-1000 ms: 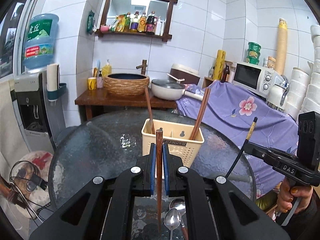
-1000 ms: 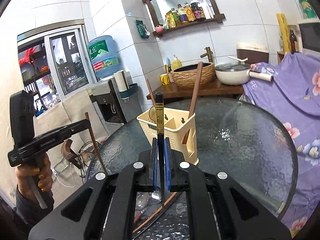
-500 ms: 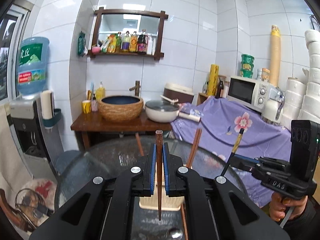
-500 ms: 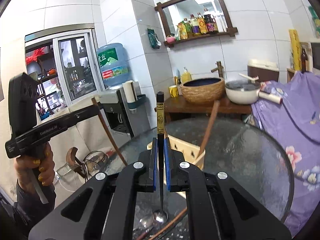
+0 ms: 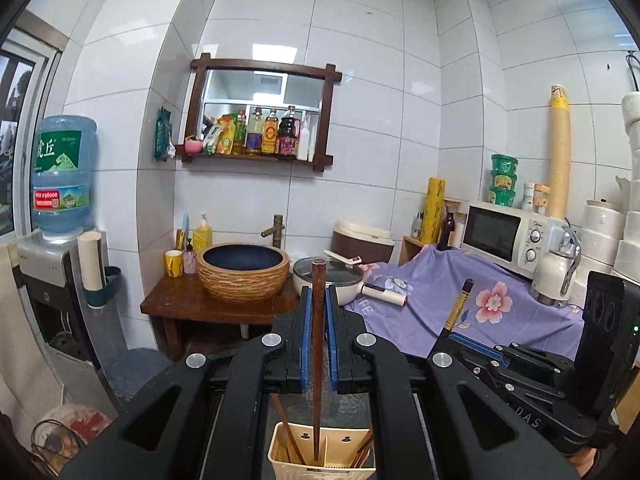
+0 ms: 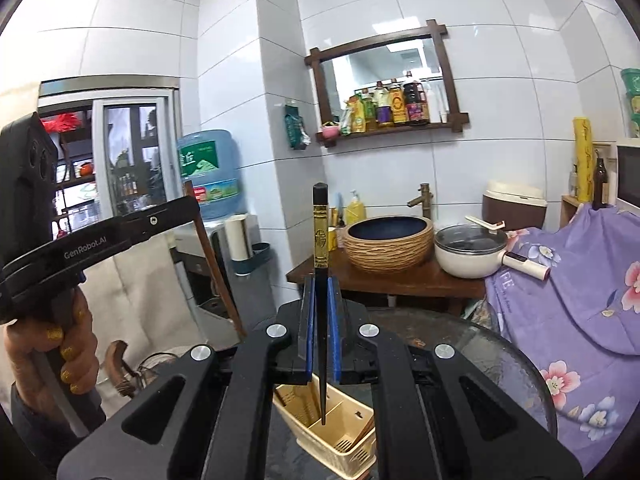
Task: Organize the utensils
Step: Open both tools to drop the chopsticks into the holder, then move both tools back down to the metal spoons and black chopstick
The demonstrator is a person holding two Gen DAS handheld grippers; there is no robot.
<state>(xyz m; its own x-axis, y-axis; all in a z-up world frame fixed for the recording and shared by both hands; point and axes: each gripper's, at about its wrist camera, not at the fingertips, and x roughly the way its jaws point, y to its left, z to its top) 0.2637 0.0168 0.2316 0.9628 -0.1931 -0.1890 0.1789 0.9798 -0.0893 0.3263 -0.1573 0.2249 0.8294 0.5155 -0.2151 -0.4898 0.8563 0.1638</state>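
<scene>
My left gripper (image 5: 318, 300) is shut on a brown wooden chopstick (image 5: 318, 344) held upright, its lower tip over the cream utensil basket (image 5: 320, 468) below. My right gripper (image 6: 319, 292) is shut on a black chopstick with a gold band (image 6: 321, 280), also upright, its tip over a compartment of the same basket (image 6: 340, 444). Other brown chopsticks (image 5: 286, 436) stand in the basket. The right gripper also shows in the left wrist view (image 5: 472, 340), and the left gripper in the right wrist view (image 6: 192, 212).
The basket stands on a round glass table (image 6: 480, 344). Behind it are a wooden stand with a woven basin (image 5: 242, 276) and a white pot (image 5: 328, 278), a purple floral cloth (image 5: 460, 300), a microwave (image 5: 508, 236) and a water dispenser (image 5: 60, 216).
Both grippers have risen and come in over the basket. The basket has dropped to the bottom of both views, and the chopstick tips now hang above its compartments. The spoons have left the view.
</scene>
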